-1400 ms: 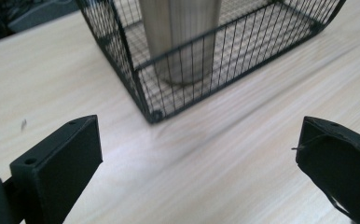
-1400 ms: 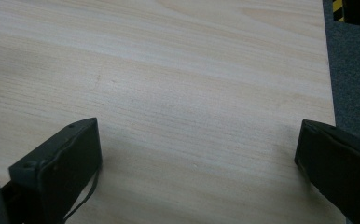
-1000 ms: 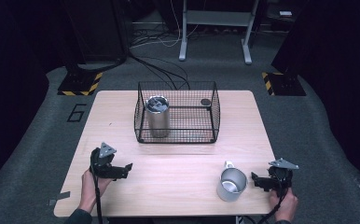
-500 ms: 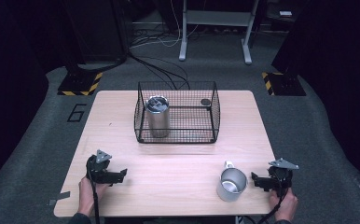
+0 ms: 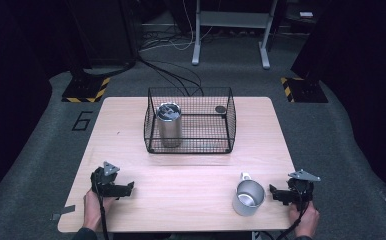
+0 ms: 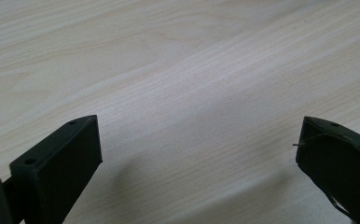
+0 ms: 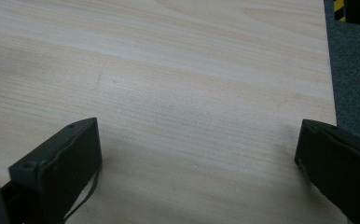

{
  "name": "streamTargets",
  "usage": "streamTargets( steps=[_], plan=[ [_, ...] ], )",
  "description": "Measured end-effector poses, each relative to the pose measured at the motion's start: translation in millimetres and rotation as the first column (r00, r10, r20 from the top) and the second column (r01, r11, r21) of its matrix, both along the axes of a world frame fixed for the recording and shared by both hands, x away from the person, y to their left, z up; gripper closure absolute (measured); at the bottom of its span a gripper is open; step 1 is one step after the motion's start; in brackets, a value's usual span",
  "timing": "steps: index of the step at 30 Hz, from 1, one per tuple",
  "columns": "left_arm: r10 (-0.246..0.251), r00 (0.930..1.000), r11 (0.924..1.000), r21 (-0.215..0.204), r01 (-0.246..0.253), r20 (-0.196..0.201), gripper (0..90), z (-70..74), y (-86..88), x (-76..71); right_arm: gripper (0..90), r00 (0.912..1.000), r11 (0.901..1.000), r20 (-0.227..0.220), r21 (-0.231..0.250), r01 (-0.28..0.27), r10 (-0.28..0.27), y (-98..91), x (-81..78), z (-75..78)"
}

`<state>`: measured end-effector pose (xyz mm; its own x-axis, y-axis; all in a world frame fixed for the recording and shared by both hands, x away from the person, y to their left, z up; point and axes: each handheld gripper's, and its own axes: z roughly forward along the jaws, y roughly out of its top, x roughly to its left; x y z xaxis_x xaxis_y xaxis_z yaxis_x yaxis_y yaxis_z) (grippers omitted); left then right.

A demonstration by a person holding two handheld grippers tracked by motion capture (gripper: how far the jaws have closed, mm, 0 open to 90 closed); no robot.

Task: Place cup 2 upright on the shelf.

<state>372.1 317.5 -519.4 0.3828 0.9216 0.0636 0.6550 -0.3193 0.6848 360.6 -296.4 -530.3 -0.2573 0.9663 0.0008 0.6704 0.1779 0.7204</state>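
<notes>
The left tongs sit low over the table, well in front of the wire basket and off toward its left side, with the jaws spread wide and nothing between them; in the left gripper view the left tongs show bare pale wood in the gap. A hand grips them from the table's near edge, and a black cable runs back past it. The right tongs rest in front of the basket too, off to its right, near the front right corner of the table, held by the other hand. Their jaws also stand wide apart and hold nothing, and in the right gripper view the right tongs frame plain wood with the table edge and grey carpet beyond. Just beside the right tongs, on the basket's side of them, a metal mug stands upright with its handle turned toward the basket, apart from the jaws. Inside the basket, against its left end, a steel tumbler stands upright, and a small dark round object lies at the far right corner; I cannot tell what it is.
</notes>
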Motion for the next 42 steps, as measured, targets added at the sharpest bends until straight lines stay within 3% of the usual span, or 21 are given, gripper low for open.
streamTargets(
  steps=[3, 11, 15, 23, 31, 42],
  plan=[
    [-0.004, 0.9999, 1.0, 0.003, 0.004, -0.012, 0.1, -5.4, 0.1, 0.3, 0.0, 1.0, 1.0, -0.001, 0.001, 0.0, 0.0, 0.0, 0.0, 0.0],
    [0.022, 0.9993, 0.997, -0.075, -0.02, 0.031, 0.0, -12.9, 5.8, 1.0, 0.0, 1.0, 1.0, -0.001, 0.006, 0.001, -0.001, 0.3, 0.4, 0.0],
    [0.015, 0.9994, 0.9973, -0.072, -0.012, 0.031, 0.0, -12.8, 6.0, 2.3, 0.0, 1.0, 1.0, -0.002, 0.006, 0.001, -0.001, 0.3, 0.5, 0.1],
    [-0.069, 0.9974, 0.9946, -0.077, 0.07, 0.021, 0.0, -12.4, 7.7, 11.3, 0.0, 0.9997, 0.9997, -0.001, 0.0, -0.026, 0.026, -1.7, 0.9, 0.1],
    [-0.146, 0.9892, 0.987, -0.066, 0.146, 0.013, 0.0, -11.4, 16.3, 25.1, 0.0, 0.9999, 0.9999, -0.003, 0.004, 0.014, -0.014, 1.4, -0.7, 0.2],
    [-0.136, 0.9906, 0.9887, -0.061, 0.137, 0.018, 0.0, -11.4, 15.7, 25.5, 0.0, 1.0, 1.0, -0.008, -0.003, -0.001, 0.001, -1.2, -1.3, 0.8]
  ],
)
